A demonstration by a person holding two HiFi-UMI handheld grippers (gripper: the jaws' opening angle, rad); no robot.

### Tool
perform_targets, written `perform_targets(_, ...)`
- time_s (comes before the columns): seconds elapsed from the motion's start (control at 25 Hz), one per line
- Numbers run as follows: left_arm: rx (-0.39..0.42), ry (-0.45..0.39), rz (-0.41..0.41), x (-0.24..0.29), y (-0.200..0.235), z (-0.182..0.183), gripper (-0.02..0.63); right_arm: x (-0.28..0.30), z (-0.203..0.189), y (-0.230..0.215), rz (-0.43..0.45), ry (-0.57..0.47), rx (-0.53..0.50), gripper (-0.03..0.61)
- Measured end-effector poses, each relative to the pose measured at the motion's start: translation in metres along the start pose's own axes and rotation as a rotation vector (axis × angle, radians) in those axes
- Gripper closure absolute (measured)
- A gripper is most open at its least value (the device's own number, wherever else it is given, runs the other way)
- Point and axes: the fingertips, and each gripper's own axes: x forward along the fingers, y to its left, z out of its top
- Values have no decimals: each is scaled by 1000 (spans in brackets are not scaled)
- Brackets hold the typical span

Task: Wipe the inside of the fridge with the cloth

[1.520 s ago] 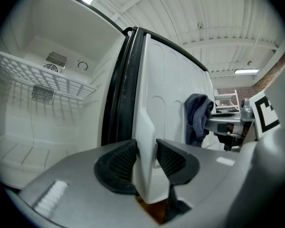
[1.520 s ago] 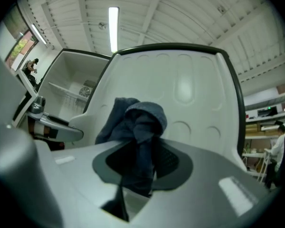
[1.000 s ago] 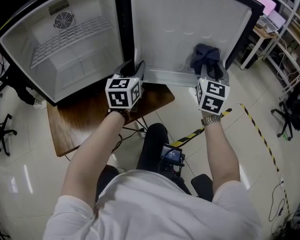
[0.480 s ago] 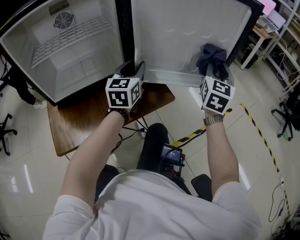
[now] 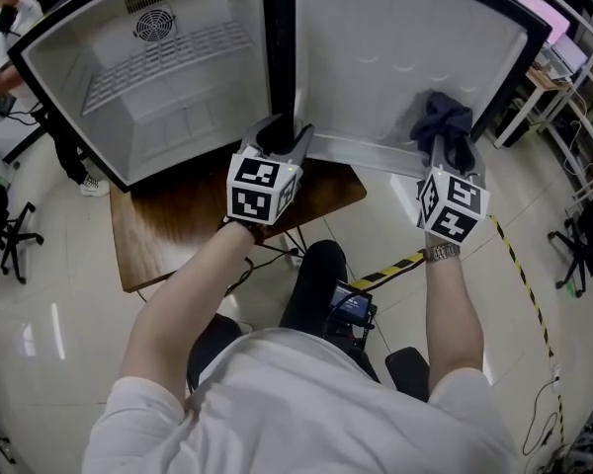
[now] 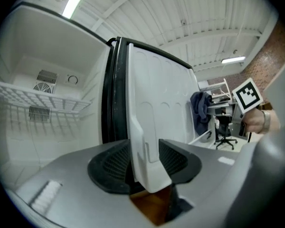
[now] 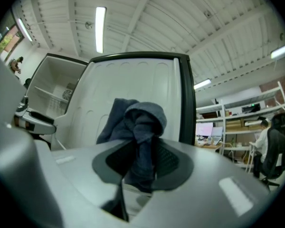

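The small fridge (image 5: 168,97) stands open on a wooden table (image 5: 178,225), and its white door (image 5: 405,57) is swung out to the right. My left gripper (image 5: 285,134) sits at the door's lower hinge-side corner. In the left gripper view that door edge (image 6: 142,141) is between the jaws of the left gripper (image 6: 145,163); they are opening and a dark gap shows beside the left pad. My right gripper (image 5: 445,146) is shut on a bunched dark blue cloth (image 5: 443,117), held against the door's inner face above its bottom rail. The cloth (image 7: 135,120) hangs over the right gripper (image 7: 141,160).
A wire shelf (image 5: 158,57) and a fan grille (image 5: 153,25) are inside the fridge. A person (image 5: 10,8) stands at the far left by an office chair (image 5: 0,235). Yellow-black tape (image 5: 405,263) crosses the floor. Metal shelving (image 5: 573,57) is at the right.
My right gripper has slid a little to the right along the door with the cloth. The left gripper stays at the door's corner. The head view has shifted.
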Motion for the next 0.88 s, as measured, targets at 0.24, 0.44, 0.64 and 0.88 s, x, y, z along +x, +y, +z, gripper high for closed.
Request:
perform_targets(0.24, -215, 48, -99, -19, -26, -17, 495, -22, 4, 39, 101, -36, -28, 476)
perform_targets(0.44, -611, 96, -210, -6, -42, -33, 485, -35, -7, 68, 170, -28, -59, 476)
perform_targets(0.64, -819, 90, -213, 14, -35, -36, 486, -40, -14, 80, 206, -24, -62, 476)
perform_targets(0.88, -856, 64, -232, 18, -34, -28, 535, -49, -22, 99, 265, -35, -72, 476)
